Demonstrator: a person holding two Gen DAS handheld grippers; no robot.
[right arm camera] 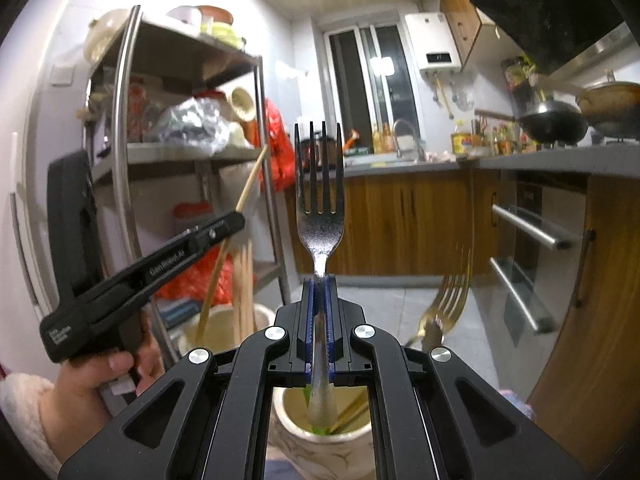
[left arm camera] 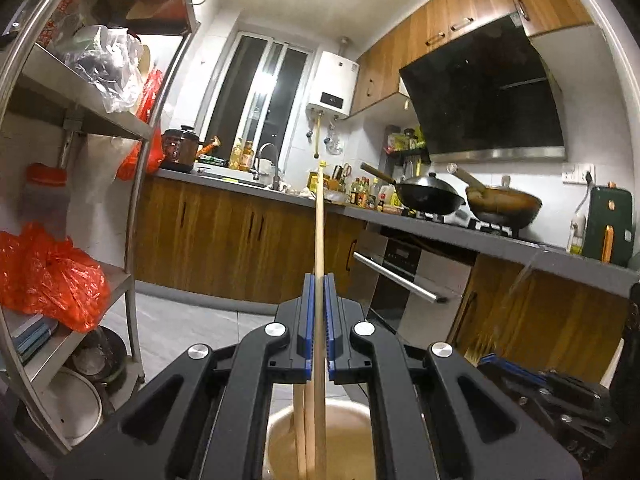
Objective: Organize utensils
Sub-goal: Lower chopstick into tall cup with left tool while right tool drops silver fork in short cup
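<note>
In the left wrist view my left gripper (left arm camera: 319,280) is shut on a pale wooden chopstick (left arm camera: 319,216) that stands upright. Under it is a beige cup (left arm camera: 352,432) holding more chopsticks. The right wrist view shows my right gripper (right arm camera: 319,280) shut on the neck of a silver fork (right arm camera: 320,216), tines up. A marbled cup (right arm camera: 320,446) with a green item and thin sticks inside stands below it. To the left there, a hand (right arm camera: 100,372) holds the left gripper (right arm camera: 236,216) with its chopstick (right arm camera: 252,180) above the beige cup (right arm camera: 224,328).
A gold fork (right arm camera: 448,300) shows blurred at the lower right. A steel shelf rack (left arm camera: 80,112) with red bags (left arm camera: 52,276) stands on the left. The wooden-fronted counter (left arm camera: 248,240), the oven handle (left arm camera: 396,276) and woks (left arm camera: 428,196) on the stove lie ahead and right.
</note>
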